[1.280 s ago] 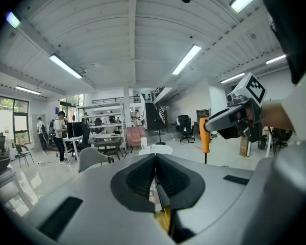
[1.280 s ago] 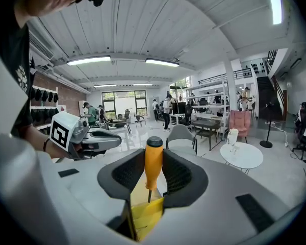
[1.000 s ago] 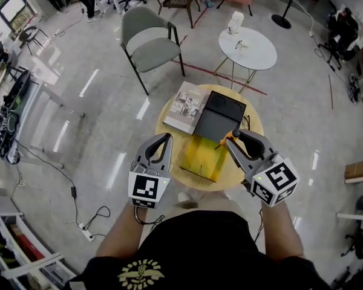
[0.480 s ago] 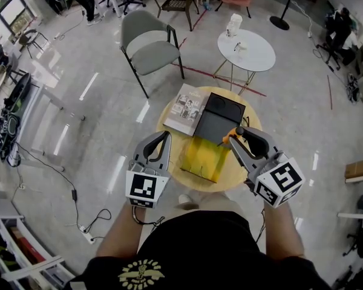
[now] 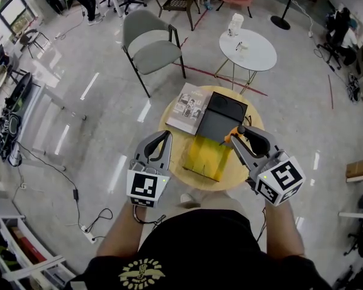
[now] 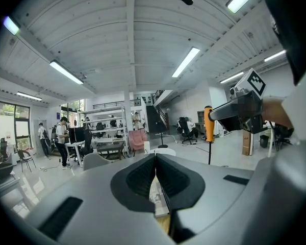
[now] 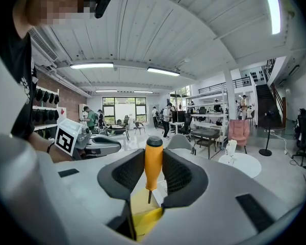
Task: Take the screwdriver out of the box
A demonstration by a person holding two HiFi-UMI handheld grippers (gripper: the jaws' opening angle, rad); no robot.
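Note:
My right gripper (image 7: 153, 168) is shut on the orange handle of the screwdriver (image 7: 153, 160), which stands upright with its dark shaft pointing down. In the head view the right gripper (image 5: 237, 132) holds the screwdriver (image 5: 230, 137) just above the right edge of the open yellow box (image 5: 204, 157) on the round wooden table (image 5: 239, 174). My left gripper (image 5: 166, 136) hovers at the table's left edge, beside the box, touching nothing. Its jaws (image 6: 155, 173) meet with nothing between them. The left gripper view also catches the screwdriver (image 6: 209, 124) hanging from the right gripper (image 6: 243, 109).
Behind the yellow box lie a black case (image 5: 221, 116) and a magazine (image 5: 189, 106). Farther back stand a grey chair (image 5: 150, 46) and a small white round table (image 5: 248, 48). Cables (image 5: 88, 219) run over the floor at the left.

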